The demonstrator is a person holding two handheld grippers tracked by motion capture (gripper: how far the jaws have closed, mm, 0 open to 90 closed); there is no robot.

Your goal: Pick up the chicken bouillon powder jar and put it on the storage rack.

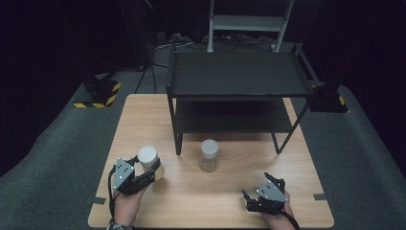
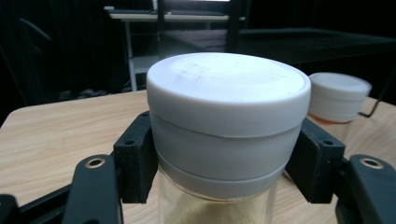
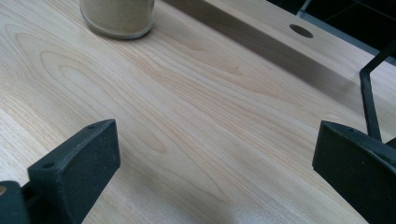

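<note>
No readable brands, labels or writing on anything we can see.

Count: 2 clear glass jars with white round lids, 1 black 2-tier metal shelf rack [image 1: 237,79], 1 light wooden table [image 1: 210,201], 2 grippers.

Left gripper [image 1: 143,167], lower left of the high view: jaws closed against both sides of the first lidded jar [image 2: 228,121], just below the lid rim. In the left gripper view the jar fills frame centre; its bottom is cut off, contents look pale yellowish, hard to make out more.

The second lidded jar [image 1: 209,155] stands upright at table centre, just in front of the rack, well apart from both grippers. In the left gripper view it is at the right edge, partly hidden behind the held jar. In the right gripper view we get just its base at upper left, lid cut off, beige powder inside.

Right gripper [image 1: 262,189], lower right of the high view: jaws spread wide, nothing between them, bare tabletop below.

Background is dark; a yellow-black striped block [image 1: 98,93] sits on the floor, upper left.
</note>
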